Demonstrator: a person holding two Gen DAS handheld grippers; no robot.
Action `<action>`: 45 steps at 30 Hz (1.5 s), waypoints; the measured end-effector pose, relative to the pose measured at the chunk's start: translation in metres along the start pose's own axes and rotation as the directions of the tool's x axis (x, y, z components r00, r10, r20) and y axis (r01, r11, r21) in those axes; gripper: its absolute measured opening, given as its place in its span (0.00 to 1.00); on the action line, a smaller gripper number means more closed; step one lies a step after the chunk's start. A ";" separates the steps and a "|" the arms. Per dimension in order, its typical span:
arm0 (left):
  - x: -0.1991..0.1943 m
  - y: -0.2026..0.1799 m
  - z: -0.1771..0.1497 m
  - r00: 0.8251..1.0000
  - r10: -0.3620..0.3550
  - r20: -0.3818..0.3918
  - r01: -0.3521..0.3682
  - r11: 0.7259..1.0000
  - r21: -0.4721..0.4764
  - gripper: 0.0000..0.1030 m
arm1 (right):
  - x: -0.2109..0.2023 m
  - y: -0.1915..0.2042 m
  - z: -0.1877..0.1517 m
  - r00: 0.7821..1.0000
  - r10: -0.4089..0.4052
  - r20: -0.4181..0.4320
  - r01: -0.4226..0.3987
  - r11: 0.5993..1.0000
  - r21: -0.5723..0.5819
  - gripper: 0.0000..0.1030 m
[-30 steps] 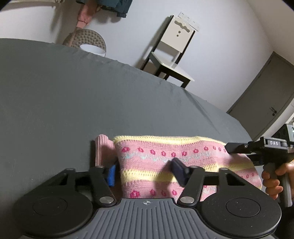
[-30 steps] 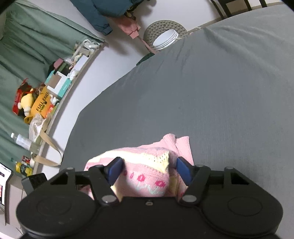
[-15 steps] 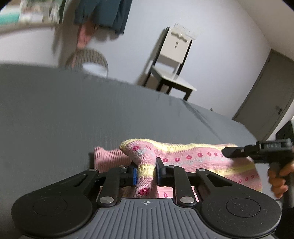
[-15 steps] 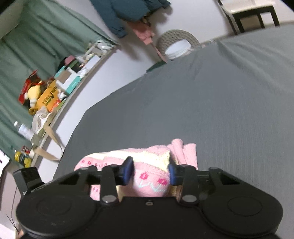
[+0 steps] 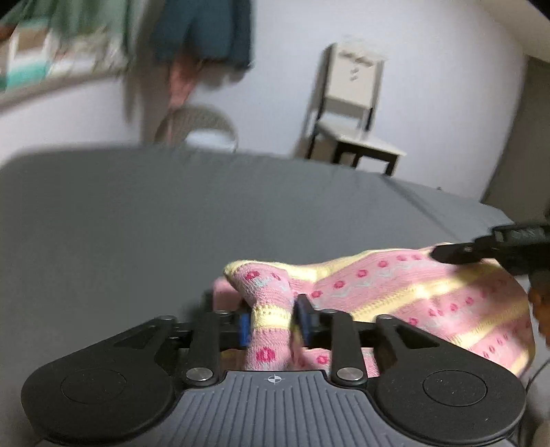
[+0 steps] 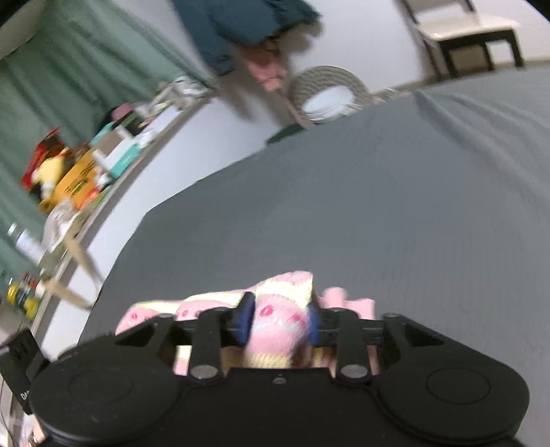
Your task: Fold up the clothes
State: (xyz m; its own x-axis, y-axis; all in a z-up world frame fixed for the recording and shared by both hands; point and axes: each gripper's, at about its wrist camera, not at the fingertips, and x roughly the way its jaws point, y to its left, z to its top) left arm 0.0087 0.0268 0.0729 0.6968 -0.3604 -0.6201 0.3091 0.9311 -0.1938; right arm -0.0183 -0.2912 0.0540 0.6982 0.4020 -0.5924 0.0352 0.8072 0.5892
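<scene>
Grey sheet [image 5: 172, 213] across the whole work surface, pale wall behind it, white chair [image 5: 354, 113] with dark legs at the far right, round woven basket [image 6: 326, 91] on the floor at the far edge, dark teal garment [image 5: 202, 31] hanging on the wall above it. Over in the right wrist view, green curtain [image 6: 68, 62] at far left and a cluttered shelf [image 6: 103, 151] of boxes and bottles along the wall, all a bit smeared with blur. Near edge of the sheet now: pink knit sweater [image 5: 395, 295] with yellow stripes and red dots, bunched at both ends, stretched between the two tools. Left gripper [image 5: 271, 318] pinched tight on a fold of the sweater's left end, blue pads [image 5: 244, 326] pressing the knit from either side, fabric rising in a hump just ahead of the tips. Right gripper [image 6: 278, 321] likewise clamped on a wad of the sweater, blue pads hard against the knit, plain pink ribbed part [image 6: 343, 302] spilling out to its right. Seen from the left wrist camera, black body of the right tool at far right edge, over the sweater's right end, a bit of hand [image 5: 539, 306] below it.
</scene>
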 end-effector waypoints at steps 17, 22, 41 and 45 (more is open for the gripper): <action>-0.024 -0.013 0.013 0.948 -0.303 0.095 0.301 0.953 0.036 0.89 | -0.045 0.051 -0.017 0.992 0.126 -0.012 -0.123 0.938 -0.323 0.47; 0.006 -0.021 -0.006 0.974 -0.218 -0.058 0.223 0.967 0.121 0.89 | -0.014 0.061 -0.028 0.999 0.021 -0.034 -0.035 0.865 -0.500 0.48; -0.055 -0.010 -0.004 0.970 -0.194 -0.149 0.238 0.887 0.395 0.89 | -0.062 0.087 -0.059 0.997 0.078 -0.017 -0.067 0.701 -0.710 0.54; -0.045 -0.006 -0.012 0.964 -0.129 -0.232 0.211 0.902 0.376 0.89 | -0.051 0.096 -0.073 0.997 0.033 -0.072 -0.075 0.667 -0.741 0.55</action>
State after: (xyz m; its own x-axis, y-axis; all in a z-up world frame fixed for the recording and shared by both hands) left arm -0.0326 0.0382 0.0929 0.4821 -0.4546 -0.7490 0.6693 0.7427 -0.0200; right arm -0.1027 -0.2029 0.1008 0.6460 0.4584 -0.6104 -0.5589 0.8286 0.0308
